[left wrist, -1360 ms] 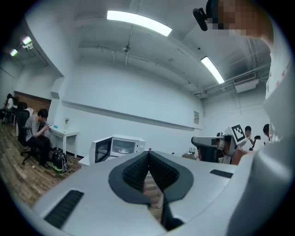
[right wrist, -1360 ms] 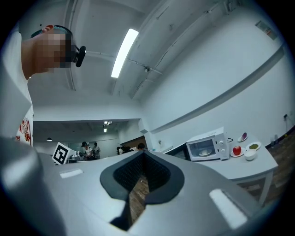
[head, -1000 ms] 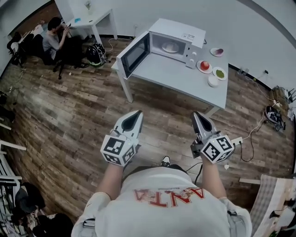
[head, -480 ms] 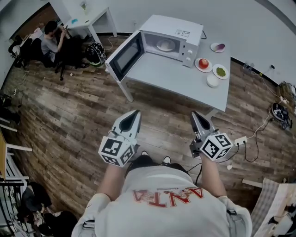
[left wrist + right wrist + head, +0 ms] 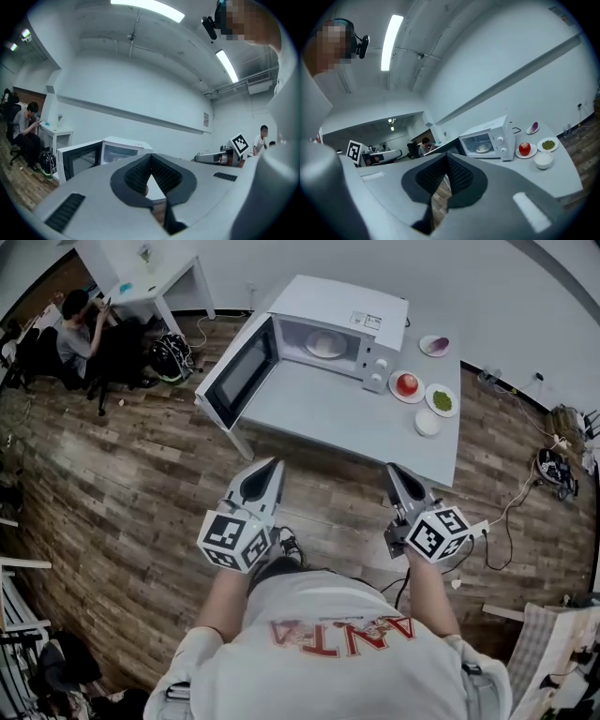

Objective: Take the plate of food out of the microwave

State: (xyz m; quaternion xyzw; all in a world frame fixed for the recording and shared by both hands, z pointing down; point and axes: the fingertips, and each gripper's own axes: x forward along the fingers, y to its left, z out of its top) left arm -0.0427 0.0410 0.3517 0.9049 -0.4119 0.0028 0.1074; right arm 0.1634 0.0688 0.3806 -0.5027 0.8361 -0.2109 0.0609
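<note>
While held short of the table (image 5: 356, 418) | left gripper (image 5: 274, 465), right gripper (image 5: 395, 470): jaws together, nothing gripped | plate (image 5: 325, 345) inside open microwave (image 5: 337, 306)

Wood-plank floor (image 5: 112, 484) thru most of the rm. Plain white wall (image 5: 497, 287) from 12 to 2 o'clock. Gray tabletop (image 5: 319, 413) at 12, on white legs. Small white desk (image 5: 169, 273) at 11, w/ a seated person (image 5: 70, 329) beside it and a black bag (image 5: 171, 357) on the floor nearby. Cords (image 5: 553, 468) at 3. Ceiling strip lights (image 5: 147, 9) are on.

plate of food (image 5: 325, 345): pale, inside microwave (image 5: 342, 298) | door (image 5: 239, 379) open
</note>
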